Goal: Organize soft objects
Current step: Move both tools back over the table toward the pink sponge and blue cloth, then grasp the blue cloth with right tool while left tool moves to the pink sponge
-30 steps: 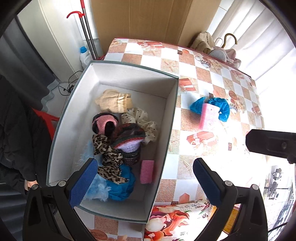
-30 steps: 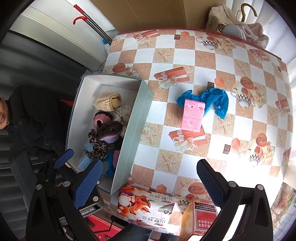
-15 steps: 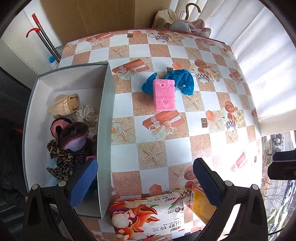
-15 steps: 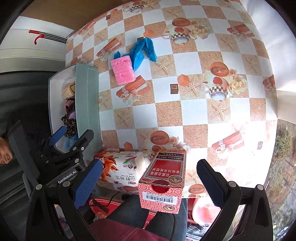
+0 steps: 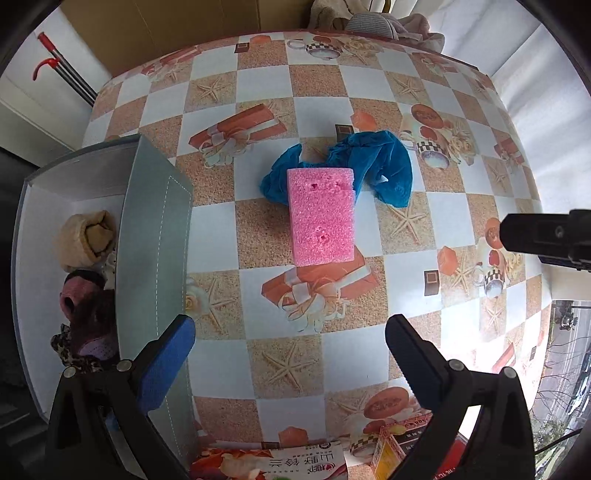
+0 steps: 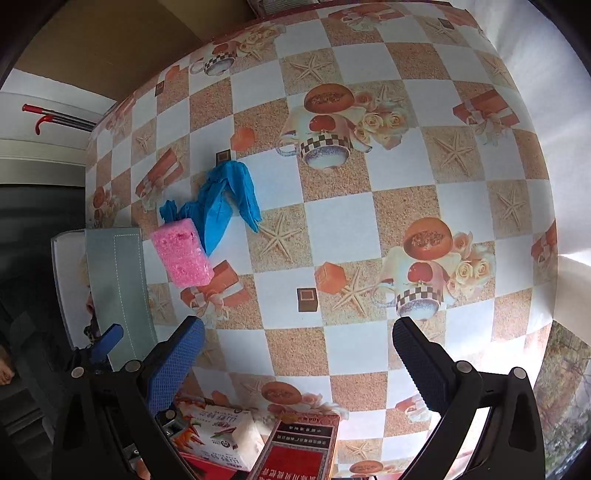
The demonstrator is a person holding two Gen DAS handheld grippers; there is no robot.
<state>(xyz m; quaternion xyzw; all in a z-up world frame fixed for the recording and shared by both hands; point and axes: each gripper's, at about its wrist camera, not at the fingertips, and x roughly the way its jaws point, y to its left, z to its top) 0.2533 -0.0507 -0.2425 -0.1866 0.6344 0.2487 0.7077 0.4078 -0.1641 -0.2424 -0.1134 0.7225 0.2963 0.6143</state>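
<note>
Swinging away from the storage box (image 5: 155, 236) it faced a second ago, the left gripper (image 5: 290, 356) now hangs over the patterned table (image 5: 369, 92), jaws spread wide and holding nothing, lined up with a pink sponge (image 5: 320, 216). That sponge lies flat on the tablecloth, its far end overlapping a crumpled blue cloth (image 5: 384, 170); both sit well clear of the box. Beyond the grey wall of the box, a beige bundle (image 5: 85, 240), a pink-and-dark knitted piece (image 5: 79, 299) and a leopard-print scrunchie (image 5: 64, 349) lie inside. The right gripper (image 6: 297, 363), jaws likewise apart and empty, has turned toward the open middle of the table, with sponge and cloth off to its left. Along the near edge stand a printed tissue pack (image 6: 218, 439) and a red carton (image 6: 299, 450), beneath both grippers. Nothing lies between the left gripper and the sponge. A red-handled mop (image 5: 62, 70) leans by the wall; bags (image 5: 369, 22) crowd the table's far edge.
</note>
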